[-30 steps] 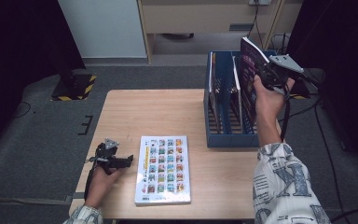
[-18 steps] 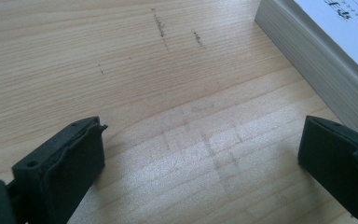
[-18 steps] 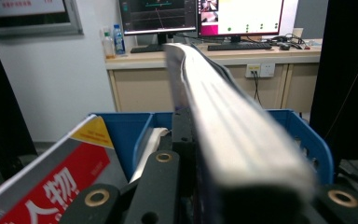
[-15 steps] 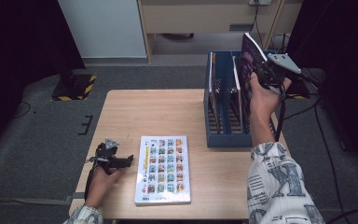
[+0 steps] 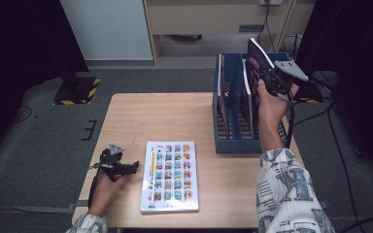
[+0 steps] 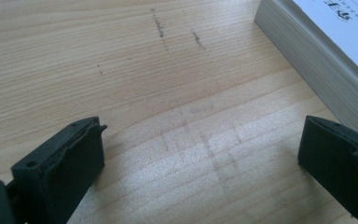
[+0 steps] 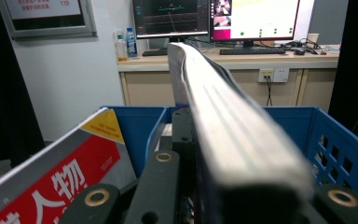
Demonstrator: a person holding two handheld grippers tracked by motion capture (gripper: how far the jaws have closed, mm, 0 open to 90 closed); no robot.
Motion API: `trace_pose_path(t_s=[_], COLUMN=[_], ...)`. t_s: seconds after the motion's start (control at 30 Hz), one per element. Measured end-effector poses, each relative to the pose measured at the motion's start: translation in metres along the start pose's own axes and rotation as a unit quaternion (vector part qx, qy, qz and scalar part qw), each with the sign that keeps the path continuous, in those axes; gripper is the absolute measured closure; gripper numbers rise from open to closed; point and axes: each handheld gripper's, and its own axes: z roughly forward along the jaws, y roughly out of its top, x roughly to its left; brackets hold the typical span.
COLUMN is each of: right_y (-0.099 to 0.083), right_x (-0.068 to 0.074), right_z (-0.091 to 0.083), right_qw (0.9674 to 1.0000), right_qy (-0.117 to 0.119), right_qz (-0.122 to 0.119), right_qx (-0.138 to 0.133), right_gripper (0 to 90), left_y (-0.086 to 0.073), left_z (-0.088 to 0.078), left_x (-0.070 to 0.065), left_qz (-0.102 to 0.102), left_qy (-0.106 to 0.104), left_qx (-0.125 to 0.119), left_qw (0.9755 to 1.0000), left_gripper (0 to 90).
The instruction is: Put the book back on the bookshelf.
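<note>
My right gripper is up over the blue rack at the far right of the table, jaws clamped on a dark-covered book. The book tilts, top edge leaning toward the far left, lower end down among the rack's slots. From the right gripper view the book's page edge runs straight out between my jaws, blurred up close, so I can't tell exactly which slot it sits over. Another book with a red and yellow cover stands in the rack just beside it.

My left gripper rests low at the near left of the table, jaws spread wide with bare wood between them. Just beside it lies the flat picture-grid book, its thick page edge near one jaw, not touching.
</note>
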Motion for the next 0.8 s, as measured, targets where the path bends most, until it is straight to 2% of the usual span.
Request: trace_pose_path(t_s=[0.3,0.57,0.8], right_y=[-0.018,-0.031,-0.043], right_x=[-0.005,-0.007,-0.011], right_z=[0.001,0.007,0.01], right_qw=[1.0,0.9999,0.9997], right_qy=[-0.001,0.008,0.014], right_qz=[0.001,-0.006,0.001], right_qx=[0.005,0.012,0.018], right_gripper=[83.6,83.2,82.6], left_y=[0.0,0.0,0.0], left_z=[0.0,0.0,0.0], left_x=[0.0,0.0,0.0], left_qz=[0.001,0.001,0.002], left_qy=[0.0,0.0,0.0], left_qx=[0.001,0.002,0.002], left_qw=[1.0,1.0,1.0], left_gripper=[0.0,0.0,0.0])
